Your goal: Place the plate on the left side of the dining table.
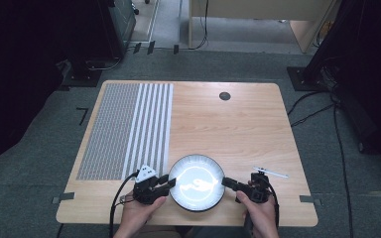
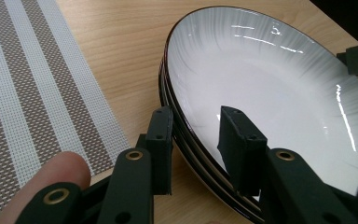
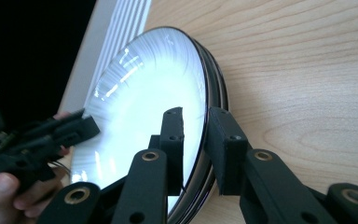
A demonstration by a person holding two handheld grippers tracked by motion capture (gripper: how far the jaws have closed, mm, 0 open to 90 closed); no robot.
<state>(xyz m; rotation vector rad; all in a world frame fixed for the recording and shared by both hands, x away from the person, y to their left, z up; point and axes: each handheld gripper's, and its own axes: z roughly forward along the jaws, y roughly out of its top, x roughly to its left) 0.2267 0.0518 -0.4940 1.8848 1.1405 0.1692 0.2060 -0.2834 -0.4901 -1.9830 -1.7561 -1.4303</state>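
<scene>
High view: we see the plate at the table's near edge, left gripper and right gripper at opposite rims. Mat far-left, a pen-like thing right, both clear of it. Left gripper view: jaws straddle the rim; whether the pads press we cannot tell. We judge it glazed ceramic, stiff, slippery, breakable. Right gripper view: jaws clenched on the rim, the best hold.

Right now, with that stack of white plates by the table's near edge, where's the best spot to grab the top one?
Take the top plate by its thin dark rim, from opposite sides, one jaw inside, one beneath. The shallow flared lip overhangs, leaving room. The left gripper and right gripper straddle the rim that way.
</scene>
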